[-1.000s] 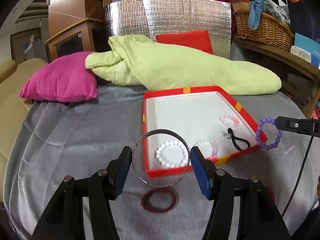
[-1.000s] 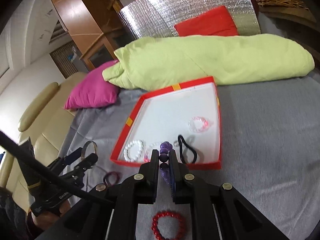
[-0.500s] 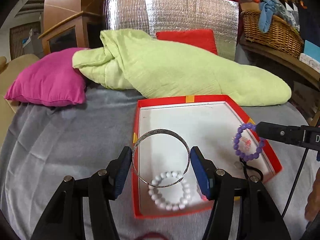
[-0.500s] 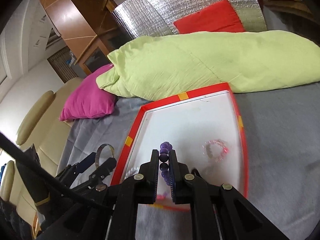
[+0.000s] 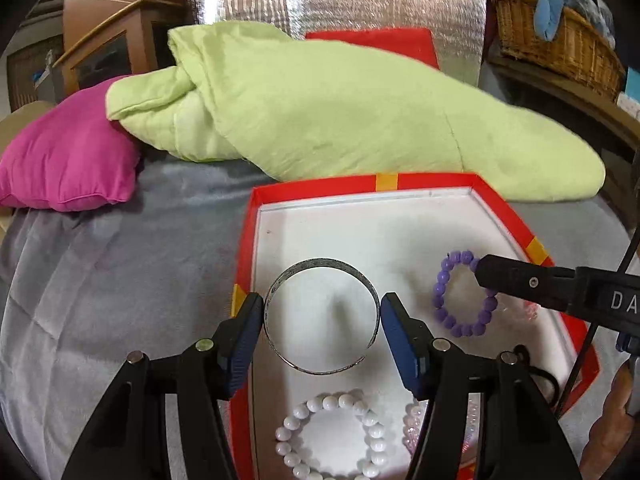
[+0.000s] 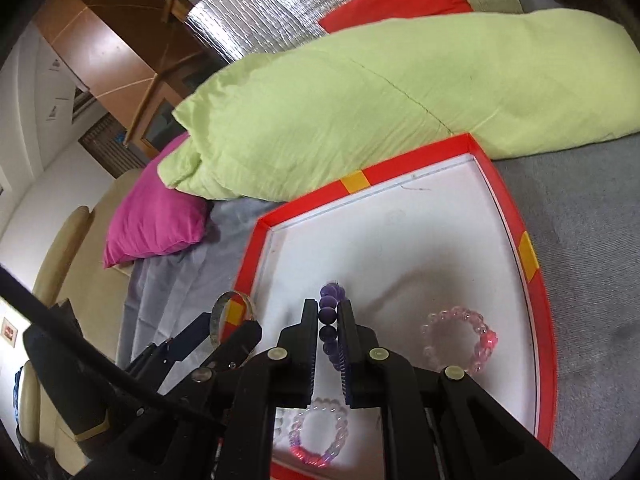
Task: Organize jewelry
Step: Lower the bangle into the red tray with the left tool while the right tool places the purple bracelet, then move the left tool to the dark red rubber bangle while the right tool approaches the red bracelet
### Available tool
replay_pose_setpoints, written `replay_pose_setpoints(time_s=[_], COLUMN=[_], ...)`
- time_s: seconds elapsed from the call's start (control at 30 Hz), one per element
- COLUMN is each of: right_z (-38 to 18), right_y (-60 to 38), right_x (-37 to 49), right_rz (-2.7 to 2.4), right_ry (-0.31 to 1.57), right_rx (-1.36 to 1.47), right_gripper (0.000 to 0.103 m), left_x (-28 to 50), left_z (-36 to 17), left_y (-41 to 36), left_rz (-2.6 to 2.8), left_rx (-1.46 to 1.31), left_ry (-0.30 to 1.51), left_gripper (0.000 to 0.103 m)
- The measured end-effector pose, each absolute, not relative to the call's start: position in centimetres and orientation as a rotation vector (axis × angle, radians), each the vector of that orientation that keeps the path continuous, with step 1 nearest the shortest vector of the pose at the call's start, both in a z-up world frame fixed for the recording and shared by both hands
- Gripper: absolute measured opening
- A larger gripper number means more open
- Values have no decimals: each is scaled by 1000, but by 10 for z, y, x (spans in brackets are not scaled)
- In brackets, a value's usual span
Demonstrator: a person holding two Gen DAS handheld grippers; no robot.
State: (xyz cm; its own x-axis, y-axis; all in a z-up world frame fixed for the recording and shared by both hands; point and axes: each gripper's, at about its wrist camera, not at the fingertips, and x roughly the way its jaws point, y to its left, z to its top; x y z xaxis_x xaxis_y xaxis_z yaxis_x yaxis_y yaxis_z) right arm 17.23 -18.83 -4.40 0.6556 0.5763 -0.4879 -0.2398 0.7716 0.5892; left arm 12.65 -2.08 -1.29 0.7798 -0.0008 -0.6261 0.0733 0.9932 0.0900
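You are mid-placement: your left gripper (image 5: 322, 314) has its jaws clamped across the silver bangle (image 5: 322, 316) over the red tray (image 5: 384, 181) near its left edge, your right gripper (image 6: 325, 322) pinches the purple bead bracelet (image 5: 464, 294) above the tray's right side, so next lower both and ease the jaws apart.

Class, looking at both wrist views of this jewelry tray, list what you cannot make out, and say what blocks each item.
1. Black cord, left wrist view: mostly hidden behind the left gripper.
2. White bead bracelet, left wrist view: lower part cut off by the frame edge.
3. Purple bead bracelet, right wrist view: edge-on within the right gripper, its loop hidden.
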Motion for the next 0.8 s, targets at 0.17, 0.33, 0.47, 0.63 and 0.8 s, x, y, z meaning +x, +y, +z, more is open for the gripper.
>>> replay_pose_setpoints(time_s=[0.17, 0.33, 0.47, 0.63, 0.8], right_z=[-49, -42, -34, -23, -10], right_y=[-196, -207, -215, -222, -229], right_x=[177, 169, 157, 133, 105], right_rz=[443, 408, 391, 375, 373], right_ry=[724, 699, 705, 677, 645], right_rx=[524, 498, 482, 449, 416], right_gripper=[14, 14, 18, 46, 46], left_x=[130, 121, 110, 88, 57], left_z=[-16, -8, 3, 14, 20], left_y=[-23, -22, -7, 22, 55], left_rz=[-26, 6, 60, 158, 240], left_rx=[126, 167, 143, 99, 55], left_ry=[695, 674, 657, 628, 606], left_gripper=[63, 67, 69, 70, 70])
